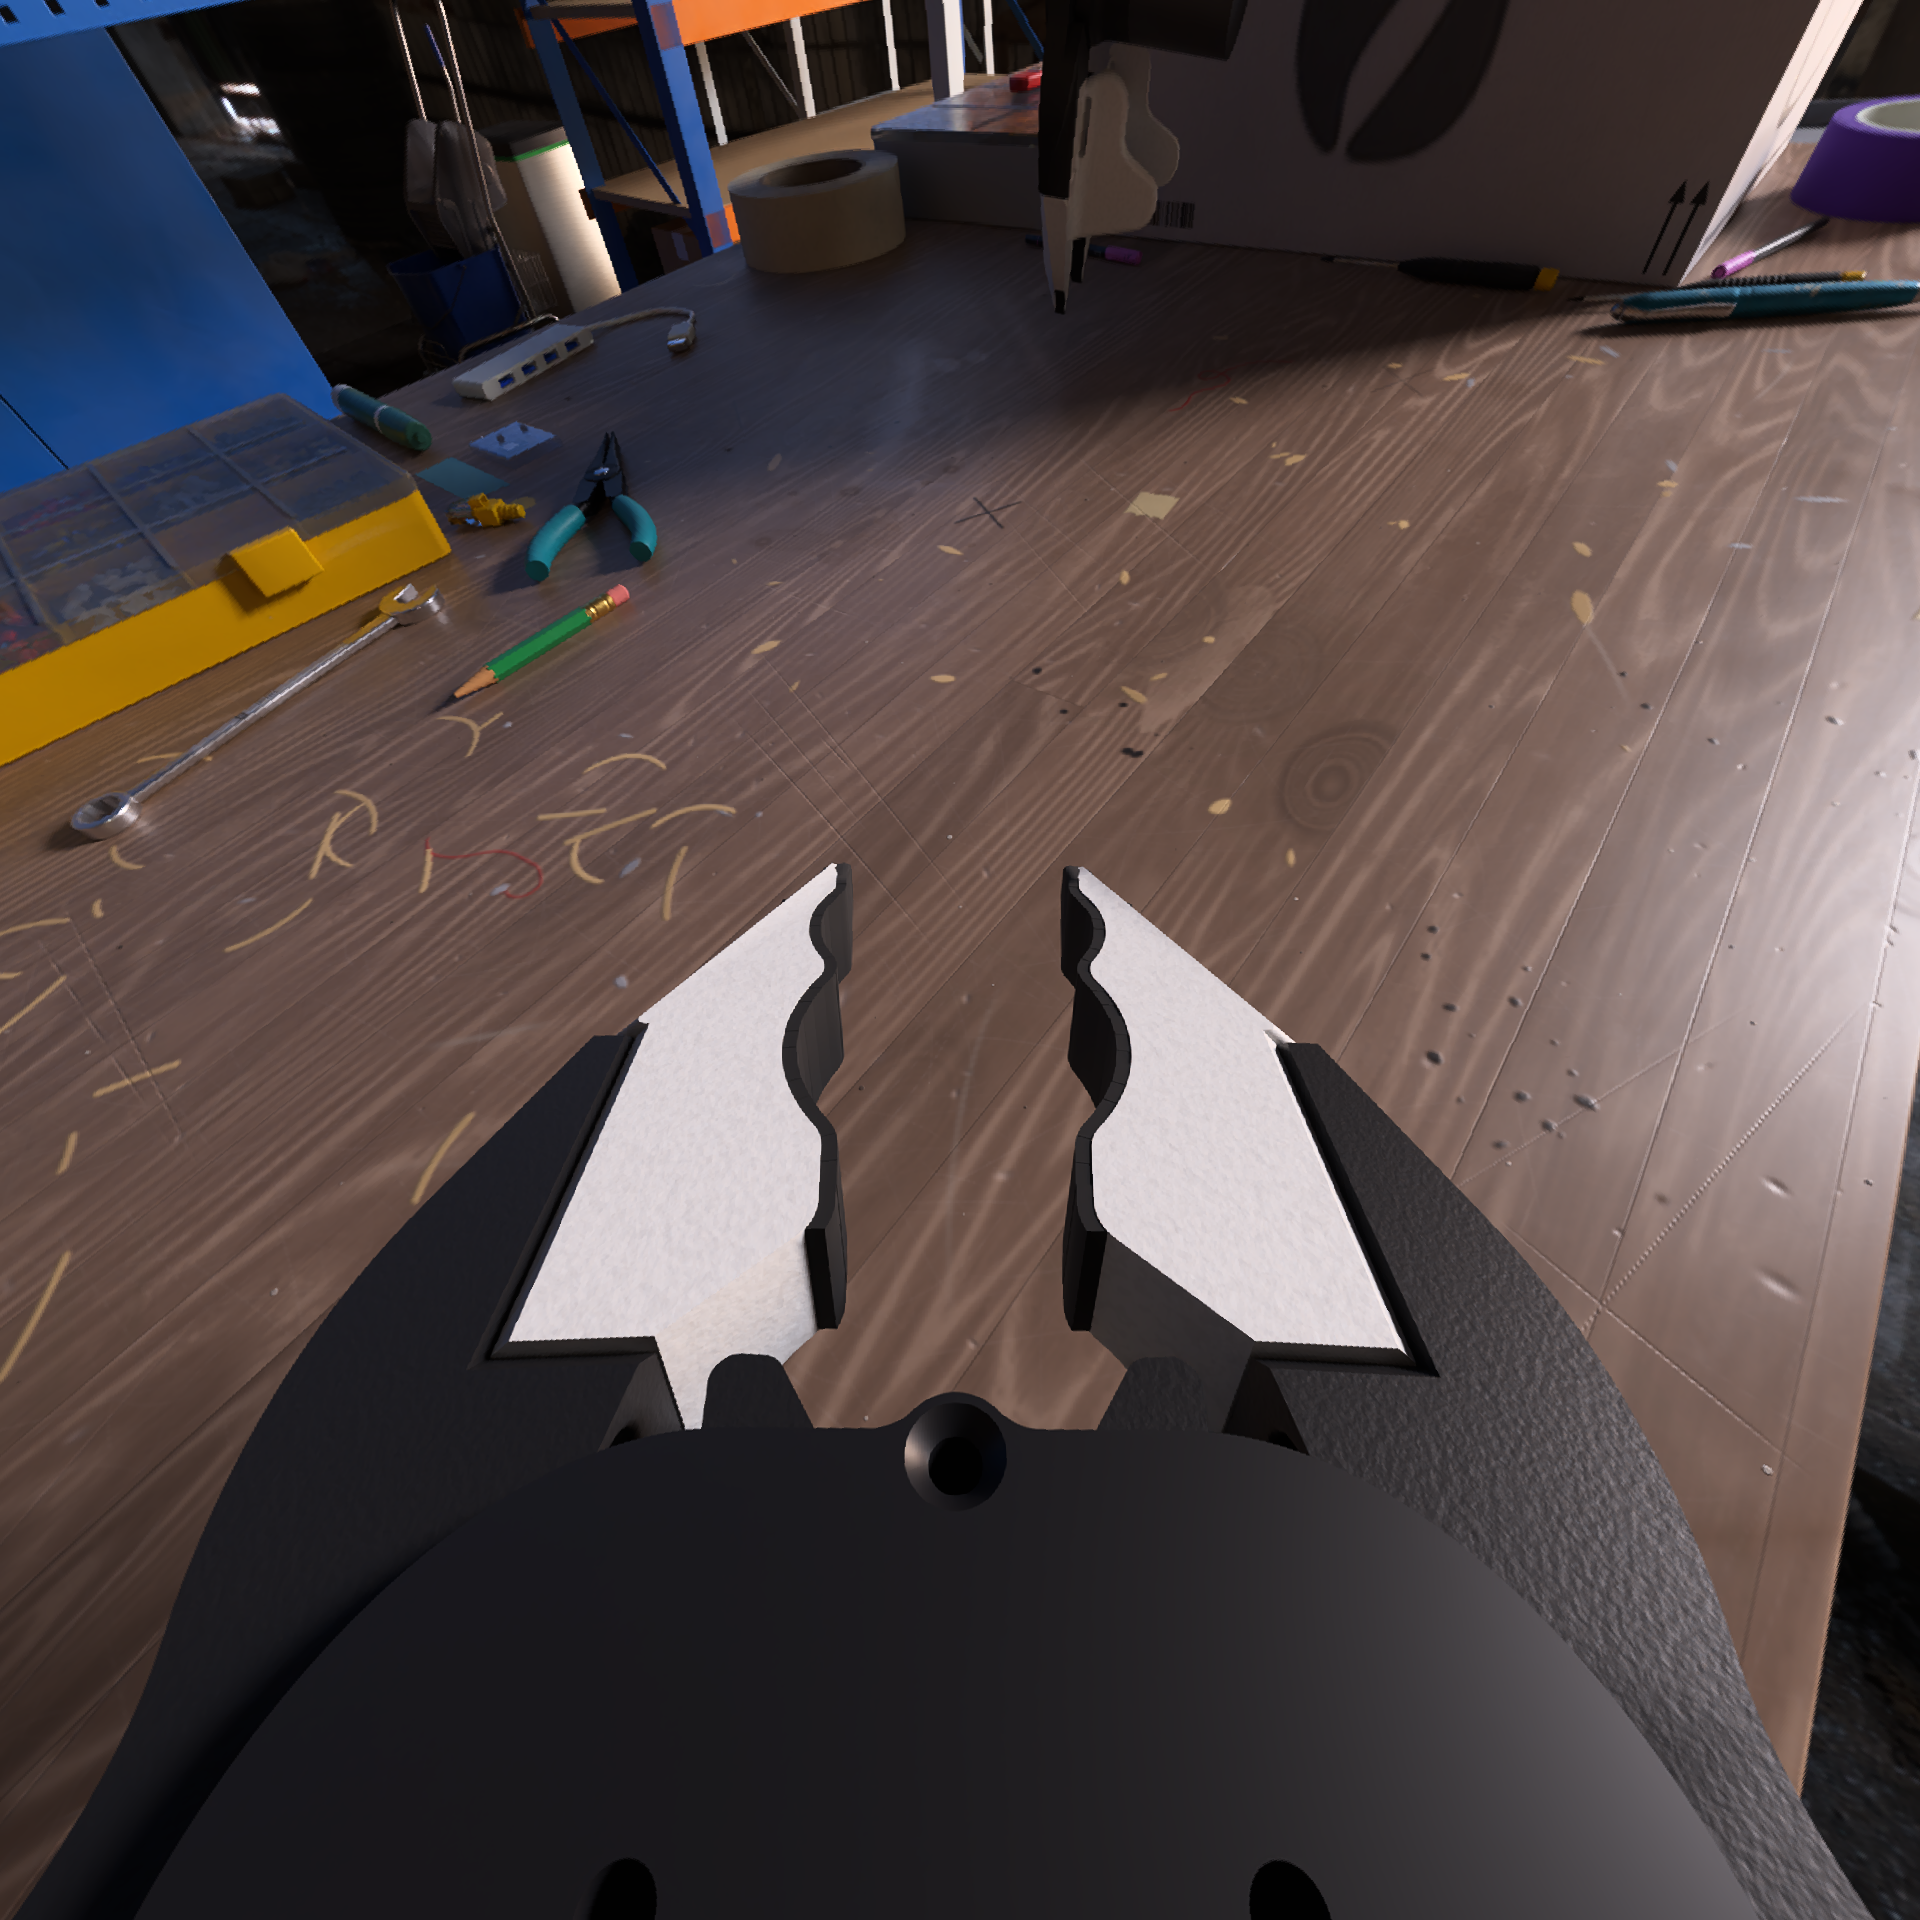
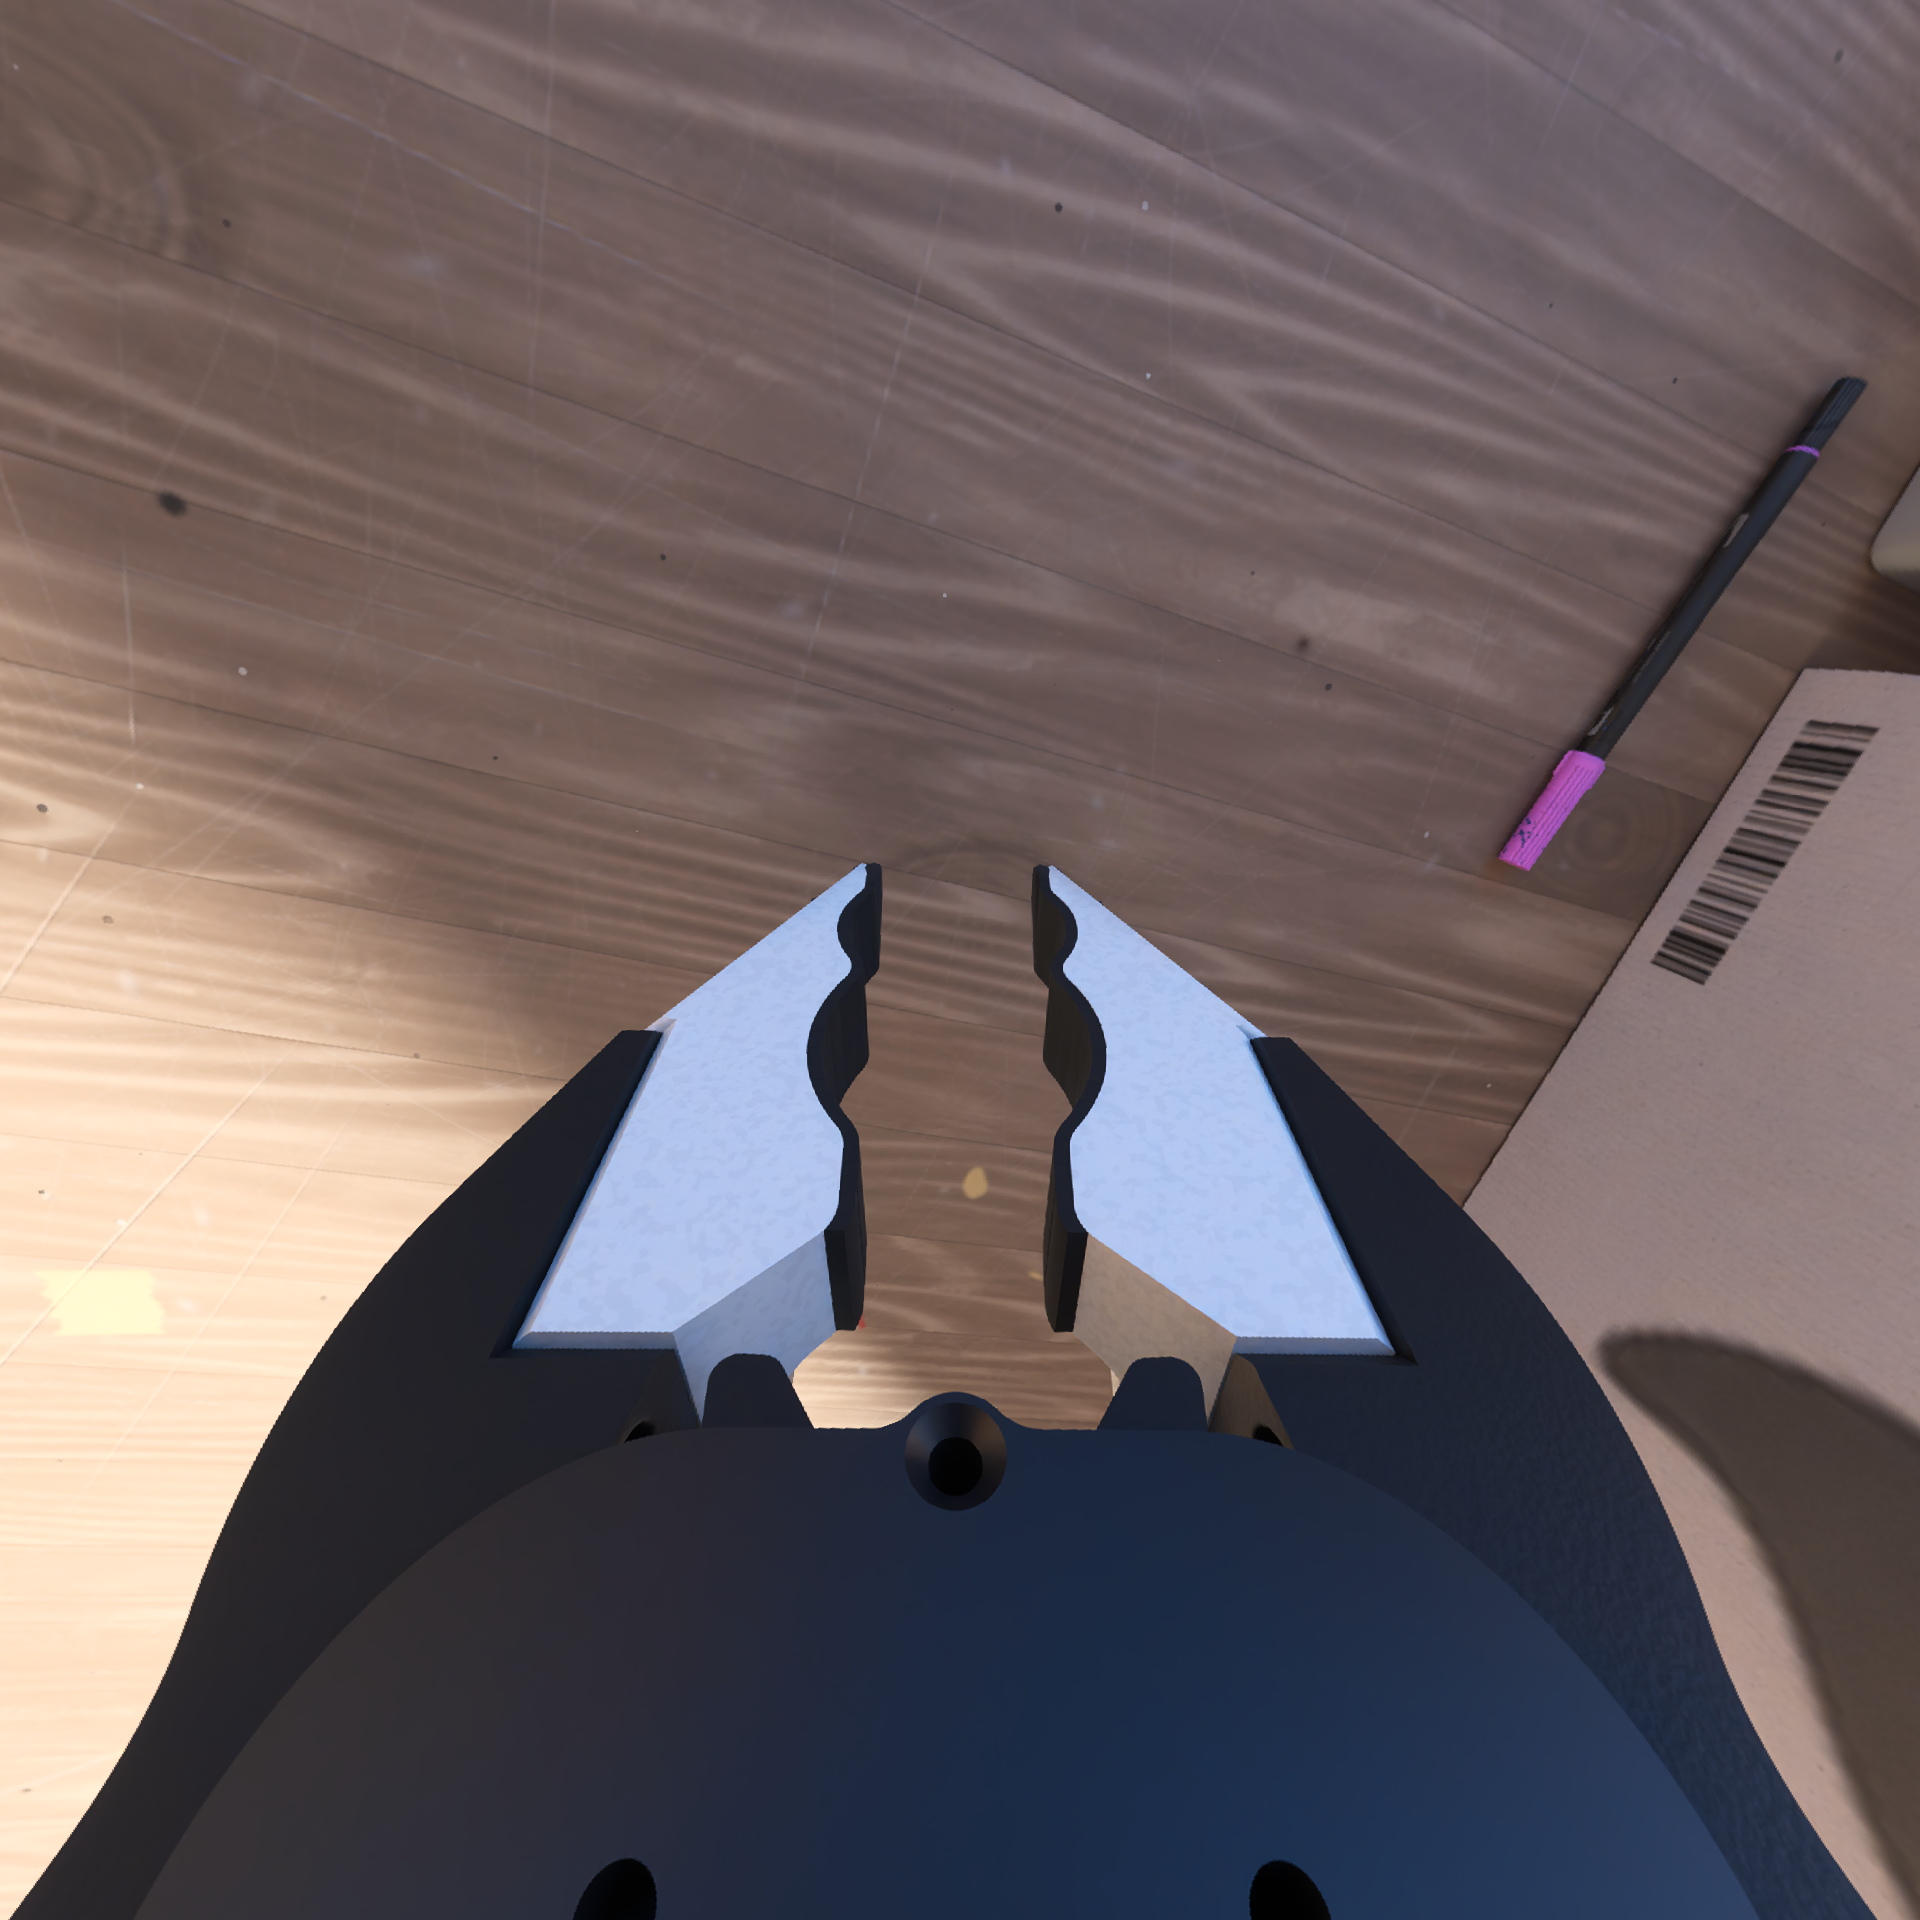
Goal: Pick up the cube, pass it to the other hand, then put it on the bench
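Both black, white-padded grippers, left gripper (image 1: 956, 883) and right gripper (image 2: 956, 883), hold their 2 scalloped jaws apart, clamping nothing, over the scuffed brown wood-grain bench (image 1: 1247, 644).

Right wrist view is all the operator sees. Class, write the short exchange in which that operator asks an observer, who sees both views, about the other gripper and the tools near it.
Operator: Is the left gripper holding anything?
Observer: No. It is open and empty, above the bench.
Operator: Which tools lie on its side?
Observer: Pliers with teal handles lie to its left, near a yellow case.
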Controlling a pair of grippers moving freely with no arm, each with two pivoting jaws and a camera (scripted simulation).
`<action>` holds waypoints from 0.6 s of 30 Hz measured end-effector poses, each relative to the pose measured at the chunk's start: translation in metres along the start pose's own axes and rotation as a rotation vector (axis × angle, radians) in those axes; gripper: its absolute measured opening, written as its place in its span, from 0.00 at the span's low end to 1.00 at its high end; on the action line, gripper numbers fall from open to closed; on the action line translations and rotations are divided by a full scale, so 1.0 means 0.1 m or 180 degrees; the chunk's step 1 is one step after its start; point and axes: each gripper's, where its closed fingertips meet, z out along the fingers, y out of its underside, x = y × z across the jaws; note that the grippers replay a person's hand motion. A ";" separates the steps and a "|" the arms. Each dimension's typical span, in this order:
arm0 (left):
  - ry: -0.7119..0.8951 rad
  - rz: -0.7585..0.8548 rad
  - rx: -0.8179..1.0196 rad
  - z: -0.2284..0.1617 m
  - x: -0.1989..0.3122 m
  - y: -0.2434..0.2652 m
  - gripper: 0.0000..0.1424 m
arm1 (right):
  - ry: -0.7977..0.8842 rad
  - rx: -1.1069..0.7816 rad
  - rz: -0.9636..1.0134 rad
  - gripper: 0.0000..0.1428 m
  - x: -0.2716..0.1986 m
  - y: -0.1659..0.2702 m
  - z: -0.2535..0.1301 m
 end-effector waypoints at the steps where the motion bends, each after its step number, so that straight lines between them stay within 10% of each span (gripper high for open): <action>1: -0.0011 0.0017 -0.0011 0.00 0.00 0.00 0.28 | -0.0007 -0.0019 0.0031 0.20 0.00 0.00 0.00; 5: -0.0049 0.0106 -0.0061 -0.01 0.00 0.05 0.30 | 0.0225 0.0418 0.0123 0.31 0.02 -0.04 -0.21; 9: 0.0019 -0.0050 -0.0069 -0.02 -0.03 0.07 0.33 | 0.0047 0.2071 0.0209 0.33 -0.55 -0.03 -1.08; 13: -0.0058 -0.0162 -0.0187 0.03 -0.14 0.16 0.33 | -0.2025 0.3642 -0.0047 0.28 -2.29 0.55 -1.73; 18: -0.0103 -0.0120 -0.0165 0.07 -0.19 0.14 0.45 | -0.3341 0.3202 -0.0455 0.28 -3.56 1.20 -1.63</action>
